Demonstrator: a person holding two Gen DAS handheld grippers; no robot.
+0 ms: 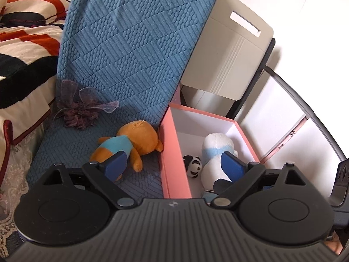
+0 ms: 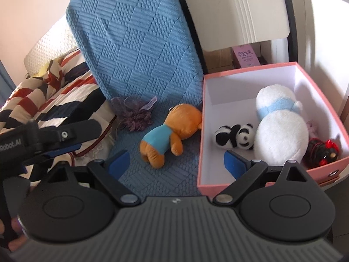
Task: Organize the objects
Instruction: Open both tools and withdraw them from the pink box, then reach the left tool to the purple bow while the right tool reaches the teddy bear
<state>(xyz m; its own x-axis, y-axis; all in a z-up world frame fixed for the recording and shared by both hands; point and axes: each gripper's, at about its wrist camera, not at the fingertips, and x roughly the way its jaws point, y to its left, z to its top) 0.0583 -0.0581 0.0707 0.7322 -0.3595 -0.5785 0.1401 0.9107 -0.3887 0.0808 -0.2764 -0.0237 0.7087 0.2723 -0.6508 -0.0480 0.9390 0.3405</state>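
Left gripper (image 1: 174, 163): black plastic body with ribbed grey top plate, blue-padded fingers; jaws spread wide, gripping nothing. Its left finger (image 1: 116, 163) sits in front of the orange plush bear in a light-blue shirt (image 1: 133, 144); its right finger overlaps the white plush toy.

Right gripper (image 2: 177, 162): same build, jaws likewise spread wide and empty, held above the seat's front edge and the box's near wall.

Orange plush bear (image 2: 169, 134): lies face down on the chair seat, head touching the outer wall of the box, legs toward the cameras. Short-pile fabric, rounded limbs.

Pink rectangular cardboard box with white interior (image 2: 201, 120): open-topped, standing just beside the seat. It contains a large white plush toy with a pale-blue band (image 2: 280, 131), lying on its side; a small black-and-white plush panda (image 2: 236, 136) touching it; and a small black toy with a red bow (image 2: 322, 150) in the near right corner. A pale pink item shows behind the white toy; identity cannot be told.

Chair with blue knitted cover (image 1: 135, 43): raised geometric texture of ribbed and pebbled squares over backrest and seat. A purple yarn pom-pom with sheer ribbon loops (image 1: 79, 111) rests at the seat's rear.

Striped red, black and cream quilt (image 1: 24, 50): crumpled beside the chair.

White moulded plastic chair back with slot handle (image 1: 231, 54): behind the box.
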